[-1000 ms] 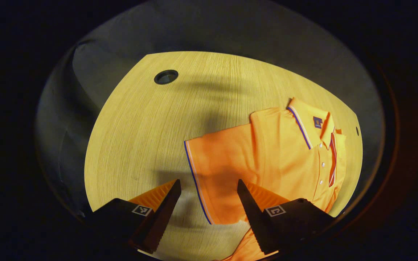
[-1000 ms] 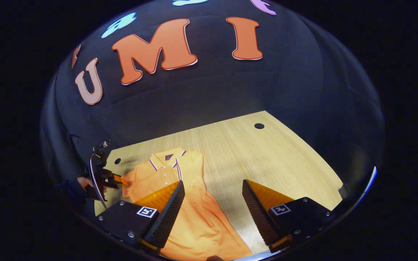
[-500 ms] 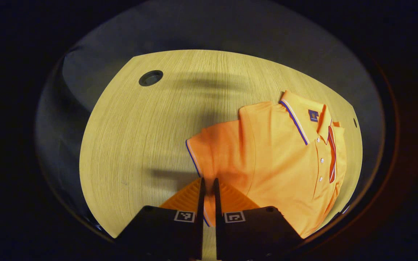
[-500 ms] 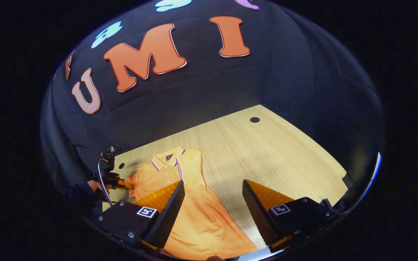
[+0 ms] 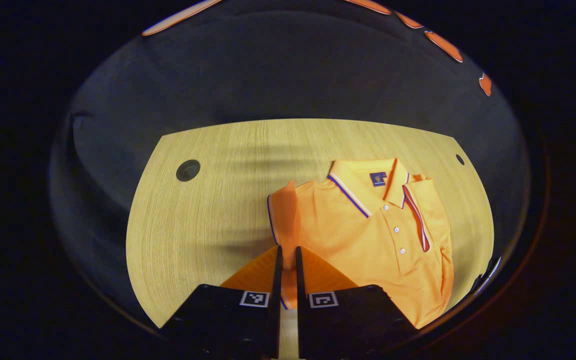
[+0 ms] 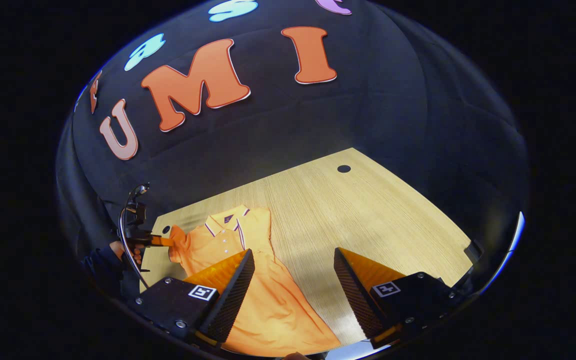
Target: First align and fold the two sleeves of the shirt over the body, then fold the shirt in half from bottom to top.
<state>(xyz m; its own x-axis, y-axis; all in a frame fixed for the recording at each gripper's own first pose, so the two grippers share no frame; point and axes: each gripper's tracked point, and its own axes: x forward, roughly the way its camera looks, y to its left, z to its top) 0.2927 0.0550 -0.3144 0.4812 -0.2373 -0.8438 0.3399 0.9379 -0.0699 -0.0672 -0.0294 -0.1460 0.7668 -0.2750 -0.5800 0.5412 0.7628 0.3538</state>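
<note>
An orange polo shirt lies collar-up on the wooden table. My left gripper is shut on the hem of the shirt's near sleeve, which stands lifted off the table. The far sleeve lies folded over the body. In the right gripper view my right gripper is open above the table, its left finger over the shirt. That view also has the left gripper holding the raised sleeve, with a hand behind it.
The table has a round hole at its far left corner and another hole at the far right. Bare tabletop stretches right of the shirt. Dark booth cloth surrounds the table.
The left gripper closed on the sleeve's hem, then lifted it so the sleeve stands up from the table. The right gripper has stayed open and barely moved.
</note>
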